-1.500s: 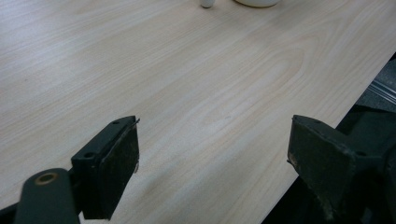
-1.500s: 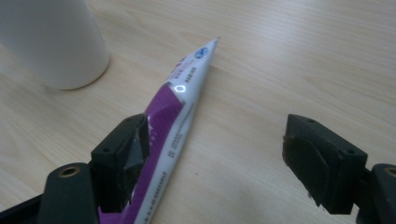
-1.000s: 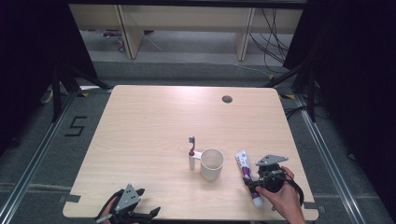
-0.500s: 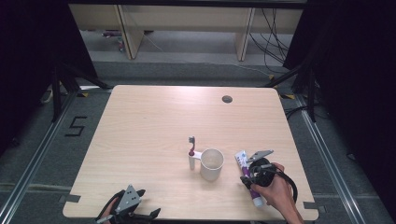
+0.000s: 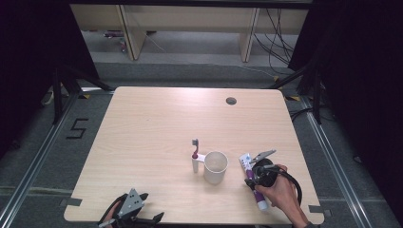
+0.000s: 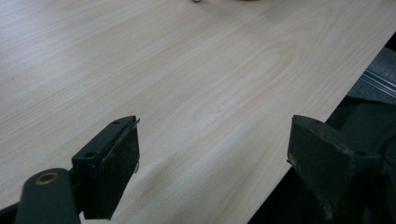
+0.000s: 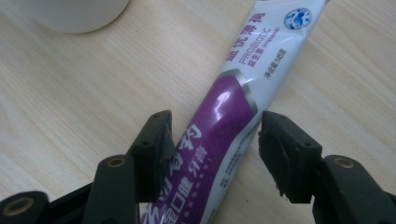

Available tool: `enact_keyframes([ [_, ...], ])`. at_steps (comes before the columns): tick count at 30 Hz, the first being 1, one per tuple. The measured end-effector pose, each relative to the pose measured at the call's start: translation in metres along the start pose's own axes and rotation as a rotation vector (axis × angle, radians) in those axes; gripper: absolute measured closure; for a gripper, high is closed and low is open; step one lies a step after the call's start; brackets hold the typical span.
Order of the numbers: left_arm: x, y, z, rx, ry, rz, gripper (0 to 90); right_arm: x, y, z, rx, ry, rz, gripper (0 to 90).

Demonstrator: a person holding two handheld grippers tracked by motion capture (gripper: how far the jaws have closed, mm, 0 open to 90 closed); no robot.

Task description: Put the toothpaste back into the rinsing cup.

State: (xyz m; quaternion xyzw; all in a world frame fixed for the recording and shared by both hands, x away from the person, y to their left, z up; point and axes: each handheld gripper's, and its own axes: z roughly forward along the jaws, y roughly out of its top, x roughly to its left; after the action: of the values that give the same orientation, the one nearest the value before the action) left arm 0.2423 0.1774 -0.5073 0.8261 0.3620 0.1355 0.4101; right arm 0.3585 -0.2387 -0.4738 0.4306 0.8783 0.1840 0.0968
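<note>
A purple and white toothpaste tube (image 5: 256,192) lies flat on the wooden table (image 5: 157,123) near its front right corner. My right gripper (image 5: 259,175) is down over the tube's middle. In the right gripper view the tube (image 7: 243,84) runs between the jaws of my right gripper (image 7: 215,135). These stand open on either side of it, the left jaw at the tube's edge and the right jaw a little apart. A white cup (image 5: 215,167) stands just left of the tube. My left gripper (image 5: 130,209) rests at the table's front edge, open with nothing in it (image 6: 212,140).
A toothbrush (image 5: 194,153) with a white handle and a red neck sits against the cup's left side. A round cable hole (image 5: 231,100) is at the table's back right. The cup's base (image 7: 70,14) is close to the tube's upper left.
My right gripper has moved left onto the toothpaste tube and now straddles it. The left gripper has hardly moved.
</note>
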Motion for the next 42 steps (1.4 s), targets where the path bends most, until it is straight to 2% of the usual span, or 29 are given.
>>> enact_keyframes([
  [1,0.001,0.0,-0.001,0.009,-0.004,0.015,16.5,-0.001,0.001,0.0,0.005,0.004,-0.007,46.5],
  [3,-0.001,0.001,-0.001,-0.006,-0.01,-0.006,16.5,0.0,0.002,-0.001,0.023,0.011,0.007,49.0],
  [4,-0.001,0.001,0.0,-0.013,-0.005,-0.003,16.5,-0.001,0.002,-0.001,0.027,0.013,0.008,50.7],
  [5,0.0,0.001,-0.001,0.003,-0.009,0.009,16.5,0.0,0.002,-0.001,0.04,0.03,0.009,55.3],
  [7,-0.001,0.0,-0.001,-0.003,-0.008,0.021,16.5,0.001,0.003,-0.002,0.054,0.028,0.015,56.9],
  [8,-0.001,0.0,-0.001,0.0,-0.014,0.013,16.5,-0.001,0.003,-0.002,0.055,0.017,-0.014,57.5],
  [10,-0.001,0.001,0.0,-0.006,-0.013,0.008,16.5,-0.003,0.005,-0.001,0.069,0.011,-0.014,57.9],
  [12,-0.001,0.0,0.0,0.007,-0.006,0.032,16.6,-0.005,0.007,0.0,0.085,0.025,-0.033,57.8],
  [13,-0.002,0.001,-0.001,0.006,-0.016,0.023,16.6,-0.005,0.009,-0.001,0.112,0.022,-0.016,58.0],
  [16,-0.002,0.0,0.0,-0.004,-0.013,0.017,16.6,-0.006,0.011,0.0,0.128,0.034,-0.028,58.4],
  [17,-0.002,0.0,0.0,0.001,-0.018,0.024,16.6,-0.007,0.013,0.001,0.136,0.033,-0.047,58.8],
  [18,-0.002,0.0,-0.001,0.003,-0.019,0.024,16.6,-0.006,0.014,0.0,0.152,0.027,-0.032,59.6],
  [19,-0.003,0.0,0.0,-0.009,-0.022,0.009,16.7,-0.009,0.016,0.001,0.133,0.025,-0.089,64.5],
  [20,-0.003,0.001,0.0,-0.005,-0.025,0.009,16.7,-0.008,0.017,-0.001,0.141,0.024,-0.069,68.1],
  [21,-0.003,0.0,0.001,-0.013,-0.019,0.013,16.6,-0.009,0.018,-0.003,0.144,0.018,-0.076,70.7],
  [22,-0.002,0.0,0.0,0.004,-0.014,0.03,16.7,-0.012,0.019,-0.003,0.146,0.019,-0.093,71.5],
  [23,-0.003,0.0,-0.001,0.003,-0.015,0.026,16.7,-0.013,0.02,-0.003,0.157,0.022,-0.079,71.5],
  [24,-0.003,0.0,0.0,-0.01,-0.027,0.009,16.7,-0.015,0.02,-0.002,0.154,0.031,-0.101,71.6],
  [25,-0.003,0.0,0.0,-0.014,-0.022,0.007,16.7,-0.013,0.021,-0.003,0.185,0.04,-0.052,71.7],
  [27,-0.002,0.0,0.0,0.003,-0.017,0.026,16.7,-0.016,0.022,-0.002,0.175,0.04,-0.095,71.8],
  [30,-0.003,0.001,0.0,-0.003,-0.018,0.014,16.7,-0.018,0.024,0.0,0.19,0.046,-0.097,72.5],
  [31,-0.002,0.001,0.0,0.015,-0.016,0.034,16.7,-0.018,0.024,0.0,0.19,0.046,-0.097,72.5],
  [32,-0.002,0.0,0.0,0.009,-0.024,0.038,16.7,-0.019,0.024,0.0,0.198,0.049,-0.107,72.5],
  [36,-0.002,0.0,0.0,0.018,-0.016,0.034,16.8,-0.02,0.027,0.002,0.224,0.049,-0.118,73.7],
  [37,-0.002,0.0,0.0,0.02,-0.028,0.031,16.7,-0.021,0.028,0.003,0.23,0.048,-0.136,74.3],
  [39,-0.001,0.0,0.0,0.016,-0.032,0.038,16.8,-0.022,0.029,0.004,0.242,0.047,-0.133,75.2],
  [40,-0.001,0.001,0.0,0.018,-0.019,0.036,16.8,-0.023,0.029,0.005,0.247,0.048,-0.146,75.2],
  [41,-0.002,0.0,0.0,0.013,-0.022,0.034,16.8,-0.022,0.029,0.005,0.254,0.048,-0.137,75.1],
  [42,-0.002,0.0,0.0,0.012,-0.02,0.034,16.8,-0.023,0.03,0.007,0.261,0.045,-0.161,75.1],
])
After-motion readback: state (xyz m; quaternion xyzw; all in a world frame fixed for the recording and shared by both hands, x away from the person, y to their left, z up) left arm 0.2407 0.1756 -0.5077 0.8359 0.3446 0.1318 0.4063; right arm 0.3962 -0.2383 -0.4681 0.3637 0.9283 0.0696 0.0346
